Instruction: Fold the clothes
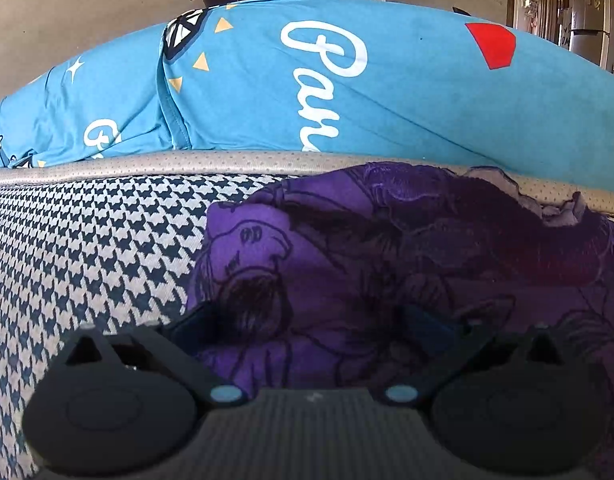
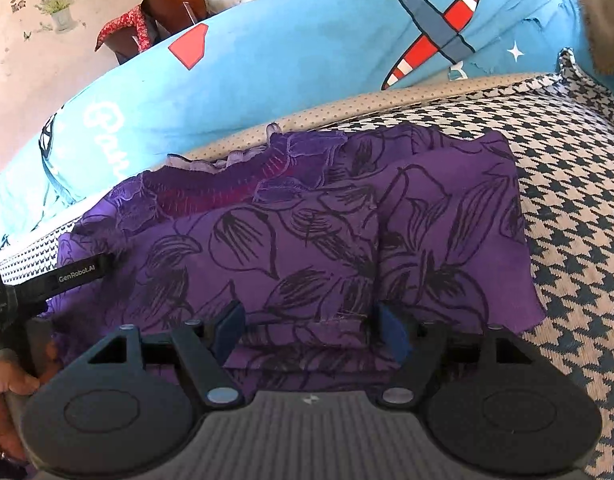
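Observation:
A purple garment (image 2: 307,232) with a black flower print lies partly folded on a houndstooth-covered surface (image 2: 579,208). Its ruffled neckline (image 2: 243,168) points to the far side. My right gripper (image 2: 311,330) is open, low over the garment's near edge, with the hem between its blue pads (image 2: 391,332). My left gripper (image 1: 307,326) is open and sits low on the garment's (image 1: 387,248) left edge in the left wrist view. The left gripper's body (image 2: 59,276) shows at the left of the right wrist view, over the garment's left side.
A blue cushion (image 1: 347,80) with white lettering, a red shape and a plane print (image 2: 435,28) lies along the far side behind a beige piped edge (image 1: 187,162). Houndstooth fabric (image 1: 87,260) spreads to the left. A person's hand (image 2: 3,392) holds the left gripper.

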Tool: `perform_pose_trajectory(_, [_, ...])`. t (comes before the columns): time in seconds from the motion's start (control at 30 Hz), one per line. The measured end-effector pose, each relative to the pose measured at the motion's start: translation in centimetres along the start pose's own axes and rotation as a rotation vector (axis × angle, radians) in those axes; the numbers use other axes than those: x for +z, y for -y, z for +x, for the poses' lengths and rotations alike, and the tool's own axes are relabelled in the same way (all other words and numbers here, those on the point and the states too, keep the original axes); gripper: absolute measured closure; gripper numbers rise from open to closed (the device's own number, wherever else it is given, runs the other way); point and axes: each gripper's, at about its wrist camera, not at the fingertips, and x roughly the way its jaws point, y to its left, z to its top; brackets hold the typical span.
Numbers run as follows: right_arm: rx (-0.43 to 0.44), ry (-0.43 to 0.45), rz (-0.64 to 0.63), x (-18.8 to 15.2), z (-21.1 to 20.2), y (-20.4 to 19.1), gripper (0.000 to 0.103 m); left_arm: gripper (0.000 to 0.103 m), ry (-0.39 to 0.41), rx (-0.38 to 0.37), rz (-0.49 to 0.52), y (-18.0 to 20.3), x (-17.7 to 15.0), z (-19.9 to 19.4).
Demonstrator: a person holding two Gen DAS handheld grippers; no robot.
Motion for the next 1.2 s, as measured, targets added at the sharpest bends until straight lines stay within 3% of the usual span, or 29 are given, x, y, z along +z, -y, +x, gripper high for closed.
perform_pose_trajectory(0.43, [-0.043,0.002,-0.160,-0.9,0.8,-2.2,0.006,0.000,0.035,0.008,-0.001,0.0,-0.6,-0.6])
perform_pose_trajectory(0.77, [-0.074,-0.017,-0.306,-1.7,1.1,-3.5,0.002,0.000,-0.017,-0.024,0.081,0.7,-1.2,-4.4])
perform_pose_trajectory(1.2, [0.029,0.045,-0.176,-1.0,-3.2,-0.7,0.002,0.000,-0.099,-0.070,0.186,1.0,-3.8,-9.4])
